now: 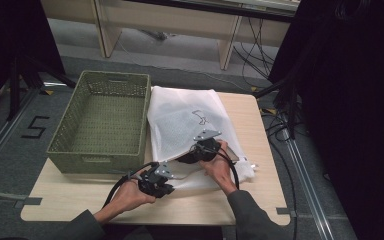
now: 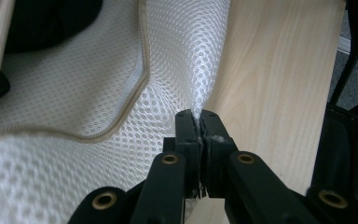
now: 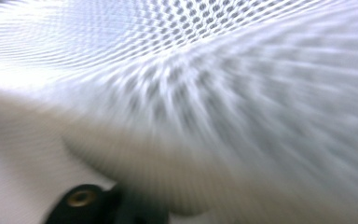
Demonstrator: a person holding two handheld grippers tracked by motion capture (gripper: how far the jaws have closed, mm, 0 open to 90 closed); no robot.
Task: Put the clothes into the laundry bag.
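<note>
A light wooden table [image 1: 260, 195] carries a green woven basket [image 1: 102, 122] on its left half, standing empty with its near wall just short of the left hand. Beside it, touching its right wall, lies a white mesh laundry bag [image 1: 180, 120], spread flat over the table's middle and right, its far end reaching the far table edge. A dark squiggle shows through the mesh near the bag's centre; what it is cannot be made out. In the left gripper view a beige zipper [image 2: 121, 107] curves across the mesh, and a dark mass sits in the upper left corner, cut off by the frame. The left gripper [image 1: 156, 181] sits at the bag's near edge, its jaws pressed together on a pinched fold of mesh that rises between them. The right gripper [image 1: 200, 150] lies on the bag's near right part, its tips buried in the fabric; its own view is blurred mesh close to the lens, so the jaw width cannot be told.
</note>
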